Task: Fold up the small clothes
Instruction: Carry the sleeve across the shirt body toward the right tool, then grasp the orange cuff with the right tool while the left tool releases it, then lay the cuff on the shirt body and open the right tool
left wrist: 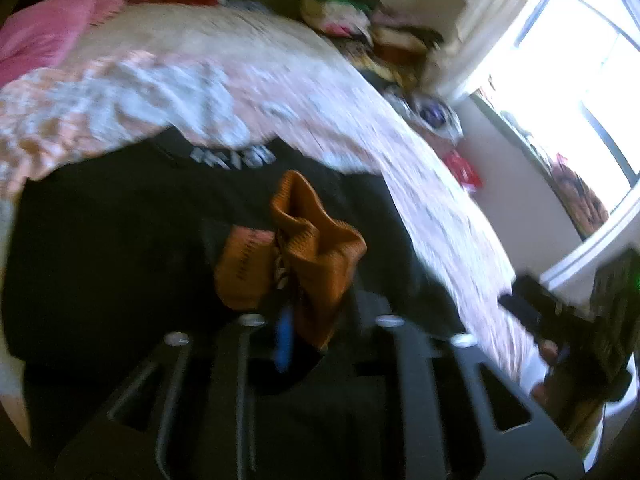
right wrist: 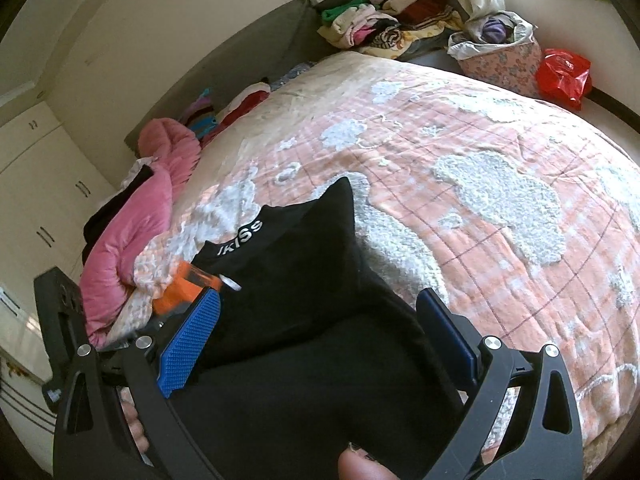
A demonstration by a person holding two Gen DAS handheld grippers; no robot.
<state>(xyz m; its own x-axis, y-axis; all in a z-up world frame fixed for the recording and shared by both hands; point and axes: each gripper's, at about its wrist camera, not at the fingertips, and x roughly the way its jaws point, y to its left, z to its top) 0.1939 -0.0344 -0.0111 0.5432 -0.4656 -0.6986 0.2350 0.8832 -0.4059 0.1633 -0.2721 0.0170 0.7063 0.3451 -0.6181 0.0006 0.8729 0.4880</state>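
The right claw [right wrist: 320,312] stands wide, its blue ribbed pad on one side and its dark pad on the other, well apart. Neither pad presses on anything. Between and beneath its two fingers lies the black cloth garment with white lettering on its neckband [right wrist: 300,280], spread flat. One pointed corner reaches ahead of the claw, and the neckband lies ahead and to the left of it. A fingertip [right wrist: 360,464] shows just behind the claw, at the near edge of the black cloth.

The left claw [left wrist: 280,256] is badly blurred. Its two orange fingers stand close together, with only a narrow slit between them and a strip of blue pad below. Whether anything is caught in that slit cannot be told. This claw points down over the same black garment [left wrist: 80,240], which fills the space under it and to its left, with the white lettering just ahead of it.

Under the garment, and stretching far ahead of both claws, is the pink checked bedspread with white fleecy patches [right wrist: 480,160]. To the left of the right claw lies a pink quilted jacket [right wrist: 132,240]. Far ahead of it, at the far edge of the bed, are a heap of mixed folded clothes [right wrist: 380,20], a flowered fabric basket [right wrist: 500,60] and, furthest right, a red plastic bag [right wrist: 564,72].
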